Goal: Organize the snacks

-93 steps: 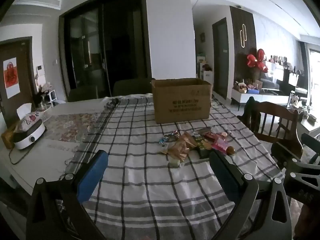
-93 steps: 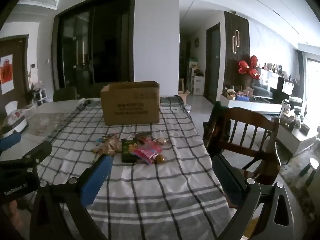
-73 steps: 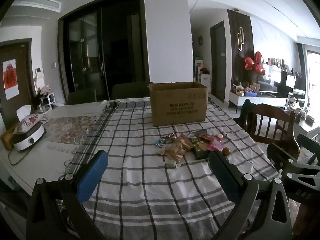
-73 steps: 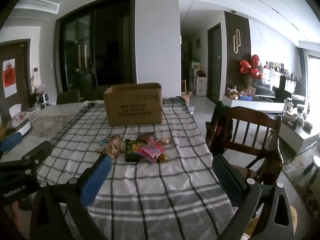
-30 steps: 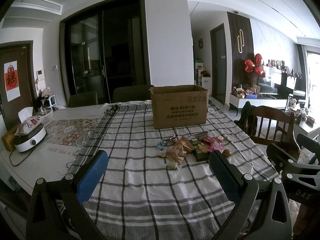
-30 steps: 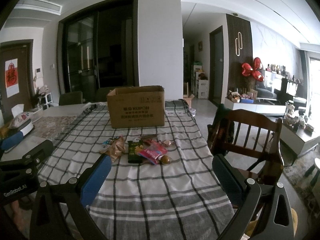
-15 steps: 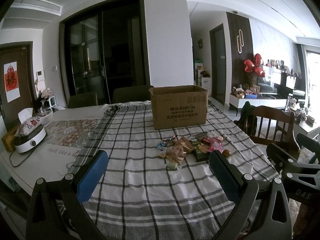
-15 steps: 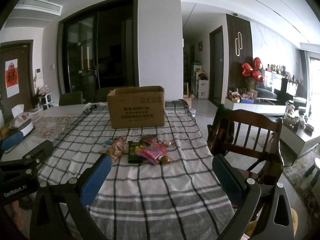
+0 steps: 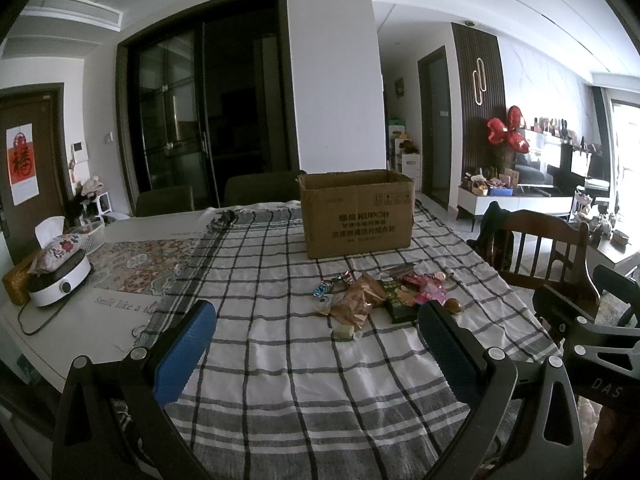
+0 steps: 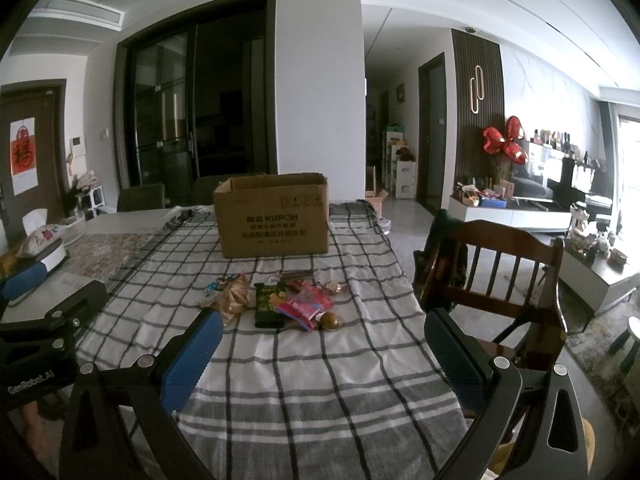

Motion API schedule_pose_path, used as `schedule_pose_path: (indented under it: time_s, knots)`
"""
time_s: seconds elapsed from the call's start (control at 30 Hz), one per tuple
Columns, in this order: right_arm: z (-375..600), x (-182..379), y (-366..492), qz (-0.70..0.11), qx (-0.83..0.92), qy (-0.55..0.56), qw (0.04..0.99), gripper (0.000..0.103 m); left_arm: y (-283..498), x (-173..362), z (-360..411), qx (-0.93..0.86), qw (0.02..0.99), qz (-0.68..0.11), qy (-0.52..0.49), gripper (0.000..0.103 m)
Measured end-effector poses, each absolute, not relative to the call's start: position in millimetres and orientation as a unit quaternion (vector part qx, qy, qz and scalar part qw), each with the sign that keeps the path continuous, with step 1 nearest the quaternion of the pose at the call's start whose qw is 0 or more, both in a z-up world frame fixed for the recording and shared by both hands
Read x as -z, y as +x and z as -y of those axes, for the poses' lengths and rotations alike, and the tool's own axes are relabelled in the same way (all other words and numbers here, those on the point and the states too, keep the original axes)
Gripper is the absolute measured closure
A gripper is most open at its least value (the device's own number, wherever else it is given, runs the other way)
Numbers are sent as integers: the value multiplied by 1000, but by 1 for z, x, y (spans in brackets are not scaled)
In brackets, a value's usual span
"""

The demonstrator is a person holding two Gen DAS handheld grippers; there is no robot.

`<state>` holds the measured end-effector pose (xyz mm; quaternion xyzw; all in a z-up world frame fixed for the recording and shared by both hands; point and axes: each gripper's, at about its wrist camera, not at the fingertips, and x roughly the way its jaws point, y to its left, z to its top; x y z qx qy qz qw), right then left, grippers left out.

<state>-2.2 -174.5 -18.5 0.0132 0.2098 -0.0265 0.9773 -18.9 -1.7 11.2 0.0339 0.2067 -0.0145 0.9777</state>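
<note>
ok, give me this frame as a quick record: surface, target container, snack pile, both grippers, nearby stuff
surface: table under a checked cloth
container: cardboard box, open top, upright, at the far end of the cloth
snacks: loose pile on the cloth in front of the box, none seen in it; includes a brown bag, a dark green packet, a pink packet
left gripper: open, empty, short of the pile
right gripper: open, empty, short of the pile
nearby: wooden chair at the table's right side; white appliance far left

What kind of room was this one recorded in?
Most likely a home dining area open to a living room: a dining table under a checked cloth, wooden chair beside it, TV cabinet with ornaments beyond.
</note>
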Motion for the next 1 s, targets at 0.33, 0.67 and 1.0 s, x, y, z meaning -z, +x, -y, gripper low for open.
schedule_pose_path:
  time_s: [0.33,0.67,1.0]
  knots:
    - [172,16,2,-218,24,17,975,1,-9,-10,1,25,975,-216,50,0]
    - [181,27,40,-243,25,39,969,1,30,-1,12,52,972,-220,70,6]
    - [180,45,92,-281,15,53,958,1,75,18,19,77,963,-243,90,12]
